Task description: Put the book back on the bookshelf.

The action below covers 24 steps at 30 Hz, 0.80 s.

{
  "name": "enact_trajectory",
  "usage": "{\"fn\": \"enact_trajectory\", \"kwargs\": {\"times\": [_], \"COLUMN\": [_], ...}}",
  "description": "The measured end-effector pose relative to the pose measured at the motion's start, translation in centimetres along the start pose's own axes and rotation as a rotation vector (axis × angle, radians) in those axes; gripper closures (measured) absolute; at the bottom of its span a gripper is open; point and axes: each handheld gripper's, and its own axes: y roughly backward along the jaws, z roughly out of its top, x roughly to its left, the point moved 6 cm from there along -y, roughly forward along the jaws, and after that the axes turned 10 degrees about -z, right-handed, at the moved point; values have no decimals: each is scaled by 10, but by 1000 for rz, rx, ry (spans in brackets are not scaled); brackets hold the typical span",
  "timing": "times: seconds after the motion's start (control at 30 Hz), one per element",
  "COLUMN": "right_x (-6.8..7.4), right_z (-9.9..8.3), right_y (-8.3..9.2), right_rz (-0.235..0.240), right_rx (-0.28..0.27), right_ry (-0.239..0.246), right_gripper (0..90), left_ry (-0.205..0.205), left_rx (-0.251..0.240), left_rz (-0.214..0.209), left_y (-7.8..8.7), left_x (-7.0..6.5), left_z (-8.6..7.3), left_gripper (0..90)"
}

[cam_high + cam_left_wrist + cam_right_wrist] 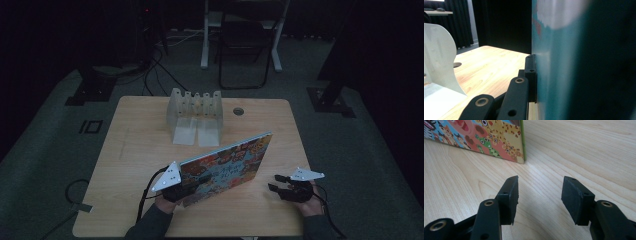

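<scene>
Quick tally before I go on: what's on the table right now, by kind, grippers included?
Picture book: 1
Clear plastic rack: 1
Grippers: 2, left gripper clamped on the book, right gripper open
Total: 4

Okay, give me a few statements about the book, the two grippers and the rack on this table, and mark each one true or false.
1. The left gripper is clamped on the picture book. True.
2. The right gripper holds the book's corner. False: its jaws are open with nothing between them, short of the book.
3. The book lies flat on the table. False: it stands tilted on its edge.
4. A clear plastic rack stands at the table's far side. True.
</scene>
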Motion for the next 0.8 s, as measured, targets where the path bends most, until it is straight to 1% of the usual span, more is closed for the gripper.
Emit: {"fn": "enact_trajectory", "kwargs": {"times": [0.33, 0.47, 0.8], "right_x": [0, 1, 1], "right_z": [-2, -2, -2], "right_y": [-1, -2, -2], "right_rz": [-1, -2, -1], "right_rx": [10, 14, 14], "right_ry": [4, 6, 5], "right_gripper": [470, 469, 468], "left_ry": [-4, -13, -9], "left_rx": [3, 6, 3], "left_rz": [16, 21, 32], "left_y": [3, 4, 7], "left_x": [0, 0, 1], "left_z": [2, 2, 3], "left_gripper": [813, 813, 813]}}
